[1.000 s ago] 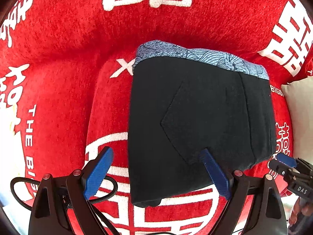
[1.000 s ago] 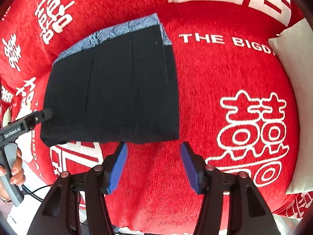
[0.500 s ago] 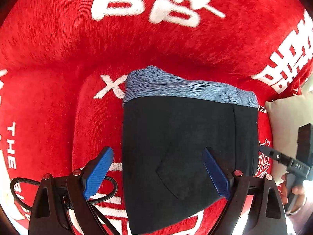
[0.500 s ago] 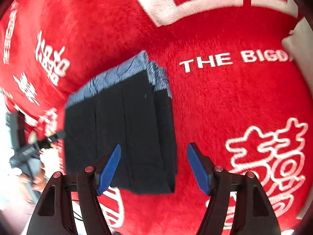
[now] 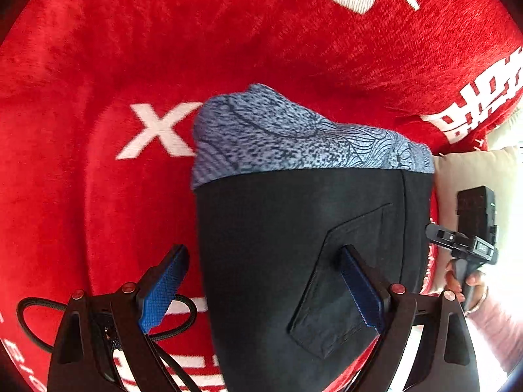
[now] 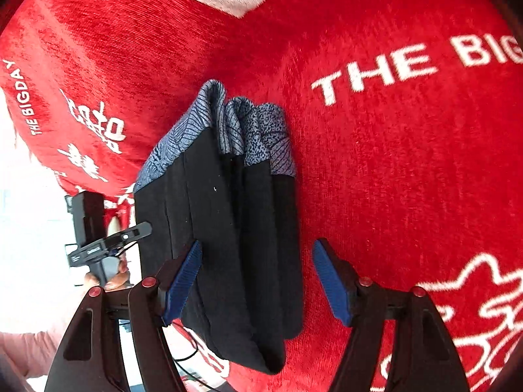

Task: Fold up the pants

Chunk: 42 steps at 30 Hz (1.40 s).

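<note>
The black folded pants with a blue-grey patterned waistband (image 5: 304, 245) lie as a compact stack at frame centre on the red plush blanket with white lettering (image 5: 98, 179). Both tools have dropped closer over the last second. The left tool (image 5: 261, 290) gapes astride the stack's left edge; the right tool (image 6: 258, 281), jaws just widened, straddles its right layers without pressing. Likely lining up a final grasp.

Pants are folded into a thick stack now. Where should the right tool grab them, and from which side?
Take the folded pants at the black near end, away from the blue patterned band, coming in from the right side. There the layers show as stacked edges, already between the right tool's open fingers, so one pinch probably catches all.
</note>
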Tool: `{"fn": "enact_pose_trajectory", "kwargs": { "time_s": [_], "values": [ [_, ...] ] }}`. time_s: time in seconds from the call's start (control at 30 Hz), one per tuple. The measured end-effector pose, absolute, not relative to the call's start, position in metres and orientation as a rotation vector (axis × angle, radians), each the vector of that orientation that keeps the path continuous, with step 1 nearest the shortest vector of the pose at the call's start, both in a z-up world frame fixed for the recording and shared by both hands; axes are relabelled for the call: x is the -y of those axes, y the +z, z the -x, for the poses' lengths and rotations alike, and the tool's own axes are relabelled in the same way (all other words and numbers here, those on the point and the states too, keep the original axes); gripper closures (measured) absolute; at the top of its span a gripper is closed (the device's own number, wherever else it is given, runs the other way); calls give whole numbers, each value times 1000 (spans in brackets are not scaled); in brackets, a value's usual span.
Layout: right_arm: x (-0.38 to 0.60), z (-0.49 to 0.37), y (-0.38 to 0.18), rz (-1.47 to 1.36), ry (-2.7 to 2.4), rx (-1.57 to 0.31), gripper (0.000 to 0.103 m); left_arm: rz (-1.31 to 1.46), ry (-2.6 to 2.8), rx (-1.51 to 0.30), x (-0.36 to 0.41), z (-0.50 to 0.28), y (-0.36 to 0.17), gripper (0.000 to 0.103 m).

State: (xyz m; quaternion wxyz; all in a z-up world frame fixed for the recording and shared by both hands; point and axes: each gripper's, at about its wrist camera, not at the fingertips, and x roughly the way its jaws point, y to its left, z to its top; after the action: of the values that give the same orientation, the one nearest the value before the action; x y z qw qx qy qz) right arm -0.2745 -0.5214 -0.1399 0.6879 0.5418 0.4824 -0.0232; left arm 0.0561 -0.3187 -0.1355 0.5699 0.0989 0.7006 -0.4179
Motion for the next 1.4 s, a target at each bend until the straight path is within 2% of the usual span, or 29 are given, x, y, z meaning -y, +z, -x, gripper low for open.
{"fn": "enact_pose_trajectory", "kwargs": {
  "time_s": [0.1, 0.17, 0.47, 0.53, 0.6, 0.67, 0.73, 0.9, 1.4],
  "values": [
    [524, 270, -144, -1219, -4, -1062, 29, -230, -1011, -1651, 328, -54, -141, 10],
    [526, 263, -147, -1223, 21, -1049, 29, -233, -1009, -1654, 332, -51, -144, 3],
    [529, 252, -159, -1310, 48, -1024, 28, -205, -955, -1633, 342, -41, -150, 3],
    [528, 250, -158, -1309, 25, -1038, 30, -215, -954, -1608, 344, -37, -146, 11],
    [526, 248, -156, -1328, 8, -1032, 43, -230, -953, -1582, 345, -32, -140, 15],
    [525, 253, -153, -1358, -7, -1002, 61, -247, -956, -1561, 345, -28, -134, 24],
    [524, 260, -149, -1409, -13, -959, 64, -251, -964, -1542, 346, -24, -126, 29],
    [520, 262, -133, -1447, -2, -902, 66, -248, -969, -1514, 341, -17, -106, 36],
    [464, 301, -83, -1434, 14, -917, 66, -239, -990, -1530, 277, 21, -64, 36]
  ]
}}
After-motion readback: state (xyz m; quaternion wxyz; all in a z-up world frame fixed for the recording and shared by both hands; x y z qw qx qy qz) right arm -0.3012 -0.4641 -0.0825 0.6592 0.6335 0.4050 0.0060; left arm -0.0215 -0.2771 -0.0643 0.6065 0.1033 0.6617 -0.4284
